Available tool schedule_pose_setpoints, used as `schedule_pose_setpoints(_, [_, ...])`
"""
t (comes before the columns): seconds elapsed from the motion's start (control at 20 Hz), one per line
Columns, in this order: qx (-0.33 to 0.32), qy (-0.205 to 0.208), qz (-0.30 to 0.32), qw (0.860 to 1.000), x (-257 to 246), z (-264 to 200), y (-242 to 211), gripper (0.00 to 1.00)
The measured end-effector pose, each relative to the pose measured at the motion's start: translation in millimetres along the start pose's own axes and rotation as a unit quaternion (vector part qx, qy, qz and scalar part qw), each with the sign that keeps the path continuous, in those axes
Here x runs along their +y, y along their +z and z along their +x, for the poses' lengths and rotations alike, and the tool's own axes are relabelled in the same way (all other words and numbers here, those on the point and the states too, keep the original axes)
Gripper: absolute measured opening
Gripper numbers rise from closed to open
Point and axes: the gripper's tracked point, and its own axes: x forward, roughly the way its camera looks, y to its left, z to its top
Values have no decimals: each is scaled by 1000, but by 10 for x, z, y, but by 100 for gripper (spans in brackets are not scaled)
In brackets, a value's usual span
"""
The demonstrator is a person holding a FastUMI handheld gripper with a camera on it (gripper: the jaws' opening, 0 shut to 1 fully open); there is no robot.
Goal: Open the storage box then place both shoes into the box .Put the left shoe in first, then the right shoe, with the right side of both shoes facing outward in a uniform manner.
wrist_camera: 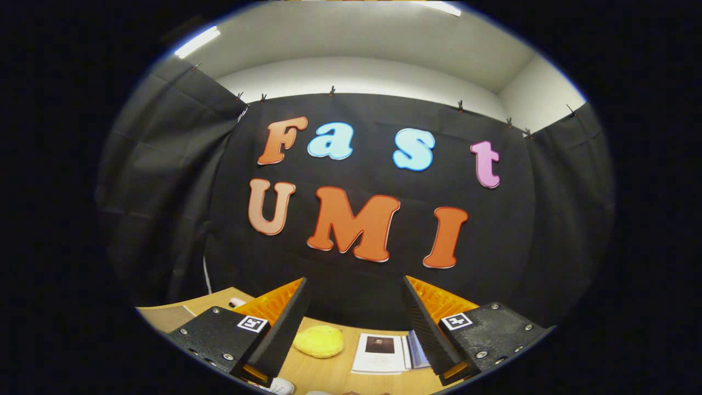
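My gripper (354,278) is open, its fingers wide apart with nothing between them. It is raised and looks at the booth's black cloth wall (356,164). Below the fingers lies a wooden table (329,373). A small part of a white thing (279,385), perhaps a shoe's toe, peeks out under the left finger (277,334) at the near edge of the table; too little shows to tell which shoe.
On the table between the fingers lie a yellow soft pad (319,340) and a white booklet (381,354) with a dark picture on it. A small white and pink object (237,302) sits at the table's far left. White ceiling and lights are above the cloth.
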Motion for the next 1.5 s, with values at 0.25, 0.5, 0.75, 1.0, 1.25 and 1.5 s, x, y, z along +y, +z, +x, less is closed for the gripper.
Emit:
schedule_pose_setpoints(0.25, [105,88,66,988,663,-65,-675,99])
schedule_pose_setpoints(0.5, [184,163,131,960,1267,-160,-1165,99])
schedule_pose_setpoints(0.75, [285,236,198,908,1958,-387,-1526,99])
schedule_pose_setpoints(1.0, [379,276,233,852,2418,-626,-2004,99])
schedule_pose_setpoints(1.25, [442,283,286,802,2790,-700,-2421,99])
schedule_pose_setpoints(1.5, [479,283,324,765,3016,-739,-2703,99])
